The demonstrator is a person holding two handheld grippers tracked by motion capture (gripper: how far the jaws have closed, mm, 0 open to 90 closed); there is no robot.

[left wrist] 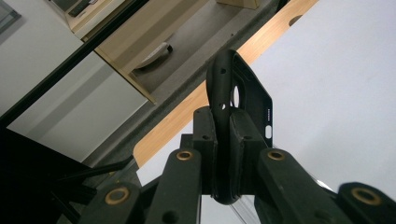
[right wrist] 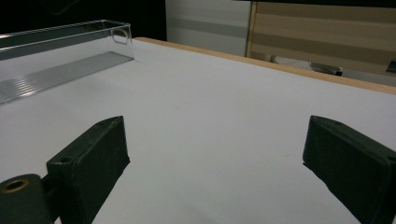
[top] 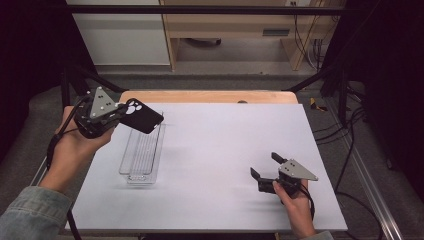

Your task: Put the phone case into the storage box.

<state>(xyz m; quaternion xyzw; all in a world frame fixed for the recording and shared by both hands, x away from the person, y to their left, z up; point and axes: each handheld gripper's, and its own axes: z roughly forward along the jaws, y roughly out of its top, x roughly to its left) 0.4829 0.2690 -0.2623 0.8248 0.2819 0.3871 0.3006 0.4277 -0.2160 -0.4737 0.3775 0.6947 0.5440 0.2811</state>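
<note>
My left gripper (top: 120, 112) is shut on a black phone case (top: 144, 116), held in the air above the far end of a clear plastic tray (top: 142, 152). In the left gripper view the jaws pinch the case's edge (left wrist: 223, 135), and the case (left wrist: 247, 98) sticks out past them, camera cut-out showing. My right gripper (top: 266, 165) rests low on the white table surface (top: 215, 150) at the right, jaws wide apart with nothing between them (right wrist: 215, 154). The right gripper view shows the tray (right wrist: 60, 51) off to the far left.
The wooden table edge (top: 210, 96) runs along the far side, with cabinets and cables on the floor beyond. A black frame (top: 325, 75) surrounds the table. A rail (top: 367, 185) runs along the right side.
</note>
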